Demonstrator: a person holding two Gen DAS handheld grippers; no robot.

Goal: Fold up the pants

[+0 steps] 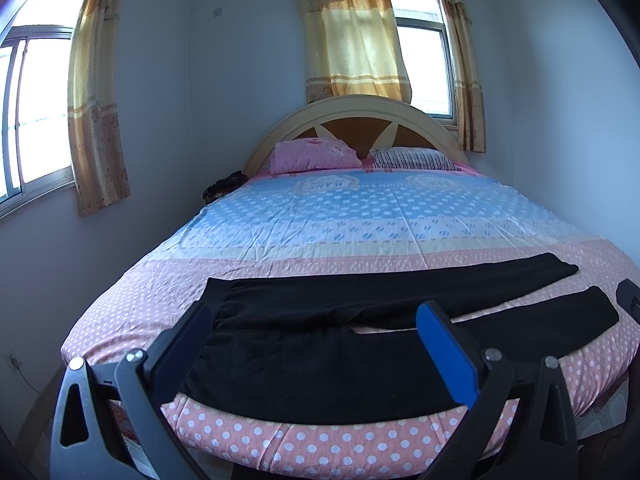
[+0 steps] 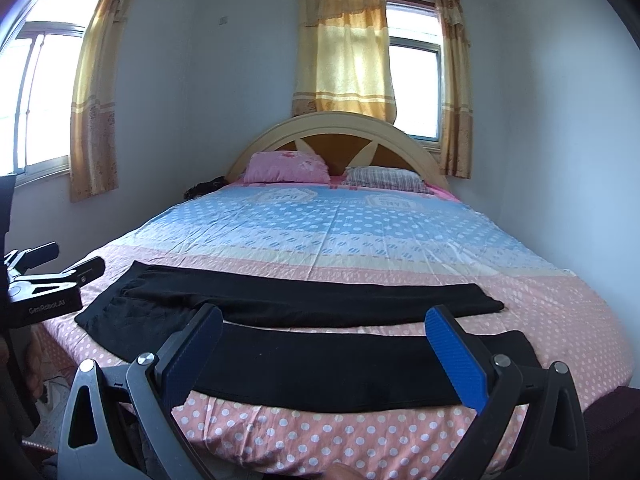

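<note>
Black pants [image 1: 328,356] lie flat across the foot of the bed, waist to the left and both legs stretched to the right, slightly apart. In the right wrist view the same pants [image 2: 320,364] show the near leg running under the fingers. My left gripper [image 1: 314,320] hovers open above the waist and seat area, holding nothing. My right gripper [image 2: 324,322] hangs open over the near leg, also holding nothing. The left gripper [image 2: 86,270] appears at the left edge of the right wrist view, and a dark tip of the right gripper [image 1: 628,300] shows at the right edge of the left wrist view.
The bed [image 1: 360,216] has a dotted pink and blue cover, two pillows [image 1: 316,156] and a curved headboard [image 1: 360,120]. White walls stand close on both sides. Curtained windows [image 1: 36,112] are on the left and behind the headboard. A dark bundle [image 1: 224,188] sits beside the bed.
</note>
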